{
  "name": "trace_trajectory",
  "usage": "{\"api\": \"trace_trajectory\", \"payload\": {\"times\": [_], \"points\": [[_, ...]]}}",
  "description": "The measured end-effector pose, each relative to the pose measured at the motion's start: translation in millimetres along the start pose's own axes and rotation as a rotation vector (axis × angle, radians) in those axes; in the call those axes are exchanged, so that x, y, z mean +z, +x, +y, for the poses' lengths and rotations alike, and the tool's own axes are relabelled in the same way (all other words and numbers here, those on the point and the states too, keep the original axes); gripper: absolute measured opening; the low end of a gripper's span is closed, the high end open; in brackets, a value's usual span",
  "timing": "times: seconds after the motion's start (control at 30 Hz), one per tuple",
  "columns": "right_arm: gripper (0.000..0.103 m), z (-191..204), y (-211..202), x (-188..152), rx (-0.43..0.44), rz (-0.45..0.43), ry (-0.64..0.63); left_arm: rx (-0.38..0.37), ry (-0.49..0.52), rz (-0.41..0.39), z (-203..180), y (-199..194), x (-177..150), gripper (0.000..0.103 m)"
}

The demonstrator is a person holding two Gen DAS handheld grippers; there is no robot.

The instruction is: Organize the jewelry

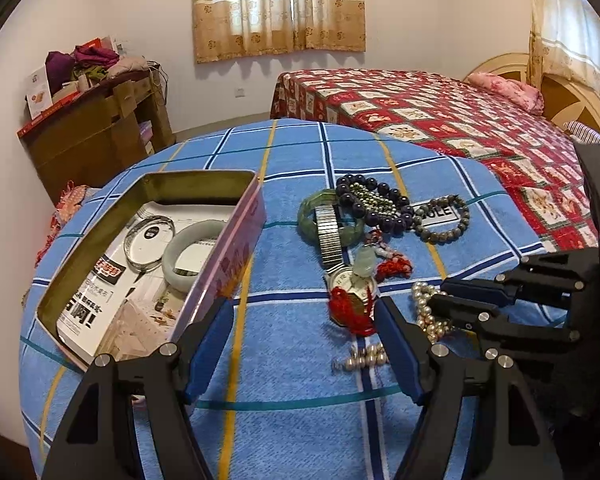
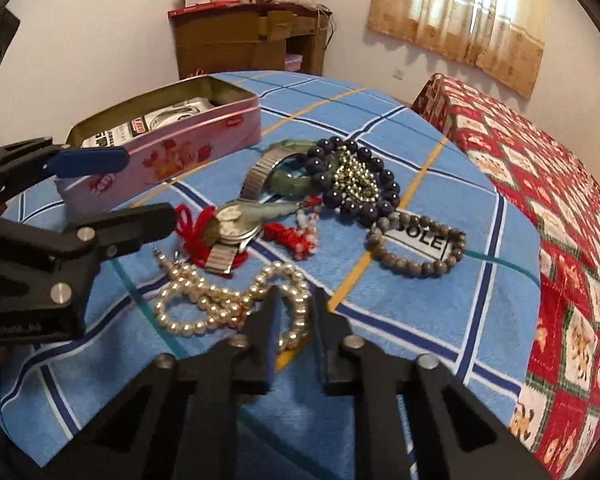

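A pile of jewelry lies on the blue plaid cloth (image 1: 292,360): a pearl necklace (image 2: 204,300), a metal-band watch (image 2: 236,220), a green jade bangle (image 1: 312,208), a dark bead bracelet (image 1: 380,200), a grey bead bracelet (image 2: 416,268) and a red-tasselled pendant (image 1: 392,264). My right gripper (image 2: 298,294) is shut on a strand of the pearl necklace at the pile's near edge. My left gripper (image 1: 304,308) stands open above the cloth, between the pile and the open pink tin (image 1: 228,264). A clear bangle (image 1: 150,242) and a pale jade bangle (image 1: 192,256) rest in the tin.
The cloth covers a rounded surface that drops away on all sides. A bed with a red patchwork quilt (image 1: 440,112) stands behind on the right. A wooden cabinet (image 1: 100,136) piled with clothes stands against the wall at the back left.
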State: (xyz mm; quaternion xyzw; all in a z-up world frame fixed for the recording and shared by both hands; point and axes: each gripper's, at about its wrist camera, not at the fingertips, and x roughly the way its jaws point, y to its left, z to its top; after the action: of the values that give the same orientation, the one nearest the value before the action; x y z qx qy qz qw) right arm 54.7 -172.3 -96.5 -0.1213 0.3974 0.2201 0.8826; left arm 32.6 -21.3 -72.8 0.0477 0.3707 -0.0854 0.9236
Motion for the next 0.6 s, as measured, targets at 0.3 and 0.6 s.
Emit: {"api": "trace_trajectory", "payload": {"times": [0.3, 0.6], "points": [[0.009, -22.9, -12.5, -1.3, -0.039, -0.043, 0.075, -0.054, 0.022, 0.015, -12.6, 3.4, 3.1, 0.072], [0.009, -21.3, -13.6, -2.6, -0.023, -0.055, 0.066, -0.118, 0.014, 0.119, -17.2, 32.8, 5.6, 0.018]]}}
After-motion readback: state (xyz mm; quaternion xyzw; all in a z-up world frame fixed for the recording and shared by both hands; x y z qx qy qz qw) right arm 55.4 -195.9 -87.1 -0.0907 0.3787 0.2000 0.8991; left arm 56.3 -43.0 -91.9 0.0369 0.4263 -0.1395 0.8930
